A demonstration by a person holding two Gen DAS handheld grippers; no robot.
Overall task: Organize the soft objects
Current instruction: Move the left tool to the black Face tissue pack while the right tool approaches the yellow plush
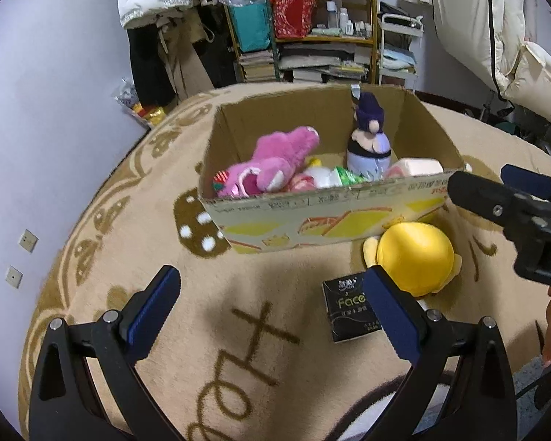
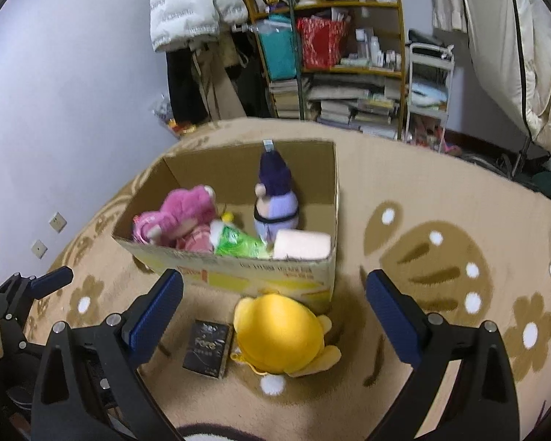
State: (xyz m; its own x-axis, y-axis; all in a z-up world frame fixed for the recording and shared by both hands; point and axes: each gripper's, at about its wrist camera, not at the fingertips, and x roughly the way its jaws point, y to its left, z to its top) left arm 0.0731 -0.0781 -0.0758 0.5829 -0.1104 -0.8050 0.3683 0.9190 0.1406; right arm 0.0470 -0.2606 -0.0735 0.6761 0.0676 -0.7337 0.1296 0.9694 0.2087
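An open cardboard box (image 1: 312, 220) (image 2: 238, 275) stands on the beige rug. It holds a pink plush (image 1: 275, 161) (image 2: 180, 217), a purple doll (image 1: 369, 143) (image 2: 275, 202), a green pack (image 2: 238, 244) and a pale pink block (image 2: 301, 244). A yellow plush (image 1: 415, 253) (image 2: 279, 334) lies on the rug in front of the box, next to a black tissue pack (image 1: 349, 308) (image 2: 207, 347). My left gripper (image 1: 272, 301) is open and empty above the rug. My right gripper (image 2: 275, 305) is open and empty, hovering over the yellow plush; it also shows in the left wrist view (image 1: 514, 213).
The rug (image 1: 220, 330) has brown flower and letter patterns. Behind it stand a cluttered shelf (image 2: 330, 55), hanging coats (image 2: 194, 11), a white trolley (image 2: 428, 88) and bedding (image 1: 532, 81) at right. A grey wall (image 1: 55, 110) is at left.
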